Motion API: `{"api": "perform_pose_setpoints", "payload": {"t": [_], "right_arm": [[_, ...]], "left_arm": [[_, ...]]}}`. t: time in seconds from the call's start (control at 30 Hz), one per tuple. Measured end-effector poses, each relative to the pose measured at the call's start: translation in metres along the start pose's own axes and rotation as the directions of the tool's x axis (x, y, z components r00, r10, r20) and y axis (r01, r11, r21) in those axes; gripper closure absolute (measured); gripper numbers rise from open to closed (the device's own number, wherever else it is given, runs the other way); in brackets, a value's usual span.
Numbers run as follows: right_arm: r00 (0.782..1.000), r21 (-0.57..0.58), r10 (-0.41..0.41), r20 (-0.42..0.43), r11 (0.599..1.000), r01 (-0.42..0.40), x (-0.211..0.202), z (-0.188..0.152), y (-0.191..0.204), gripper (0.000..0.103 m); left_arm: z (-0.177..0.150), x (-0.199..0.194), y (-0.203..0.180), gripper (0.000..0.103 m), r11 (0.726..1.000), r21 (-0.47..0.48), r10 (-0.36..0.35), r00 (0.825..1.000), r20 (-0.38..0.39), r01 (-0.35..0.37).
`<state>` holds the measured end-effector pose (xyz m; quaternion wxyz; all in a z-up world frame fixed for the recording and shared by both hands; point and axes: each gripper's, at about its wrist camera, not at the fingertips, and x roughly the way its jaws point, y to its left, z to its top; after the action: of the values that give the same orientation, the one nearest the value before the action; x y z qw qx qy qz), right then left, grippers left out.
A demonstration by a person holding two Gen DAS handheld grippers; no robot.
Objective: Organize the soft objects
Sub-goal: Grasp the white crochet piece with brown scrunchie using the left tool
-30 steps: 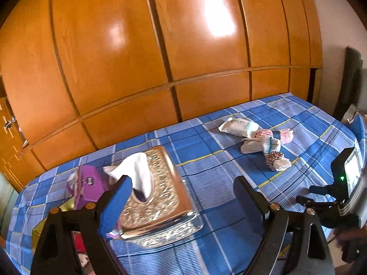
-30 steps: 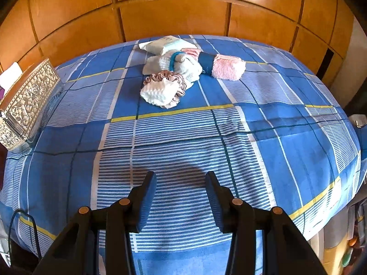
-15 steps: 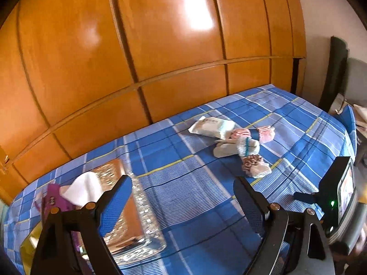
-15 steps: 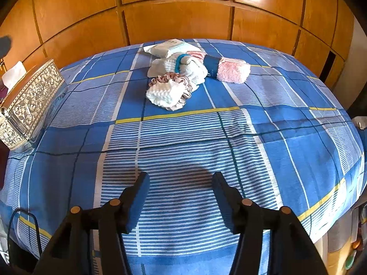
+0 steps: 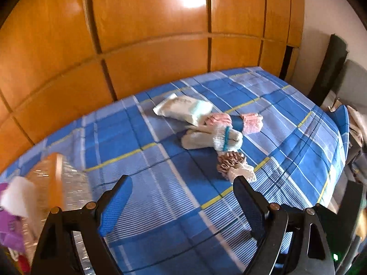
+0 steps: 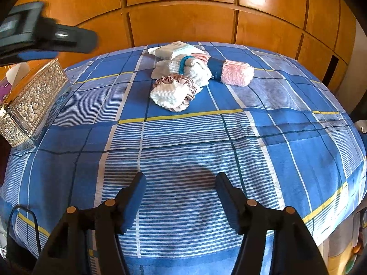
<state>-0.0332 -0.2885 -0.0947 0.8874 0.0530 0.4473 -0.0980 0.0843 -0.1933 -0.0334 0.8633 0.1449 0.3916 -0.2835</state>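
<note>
- My left gripper and right gripper both hang spread and empty.
- Socks and wipes lie heaped at upper centre of the bedspread; sorting looks unstarted.

Both grippers look alike — black angular frames, brass-coloured screws, and fingers faced with blue textured pads.

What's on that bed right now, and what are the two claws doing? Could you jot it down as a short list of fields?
surface: blue checked bedspread
soft pile: white socks, pink sock, frilly scrunchie, wipes pack, bunched together near the wooden headboard
off to the left: ornate tissue box
left gripper: open, holding nothing
right gripper: open, holding nothing, short of the pile
</note>
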Motion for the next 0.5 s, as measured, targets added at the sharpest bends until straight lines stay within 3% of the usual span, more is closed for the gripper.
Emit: {"api": "perform_pose_setpoints", "payload": {"t": [0.2,0.4,0.47,0.5], "right_arm": [[1.000,0.006,0.002,0.006,1.000,-0.002,-0.001,-0.002,0.000,0.038],[1.000,0.008,0.013,0.011,1.000,-0.013,-0.001,-0.003,0.000,0.034],[1.000,0.006,0.012,0.014,1.000,-0.012,-0.001,-0.003,0.001,0.034],[1.000,0.005,0.012,0.015,1.000,-0.012,-0.001,-0.003,0.002,0.034]], "left_arm": [[0.012,0.048,-0.017,0.020,0.993,-0.033,-0.120,0.987,-0.103,0.117],[0.022,0.089,-0.036,0.020,0.984,-0.057,-0.177,0.971,-0.159,0.170],[0.022,0.106,-0.038,0.030,0.985,-0.056,-0.173,0.966,-0.193,0.165],[0.021,0.116,-0.038,0.041,0.982,-0.067,-0.190,0.957,-0.222,0.179]]}}
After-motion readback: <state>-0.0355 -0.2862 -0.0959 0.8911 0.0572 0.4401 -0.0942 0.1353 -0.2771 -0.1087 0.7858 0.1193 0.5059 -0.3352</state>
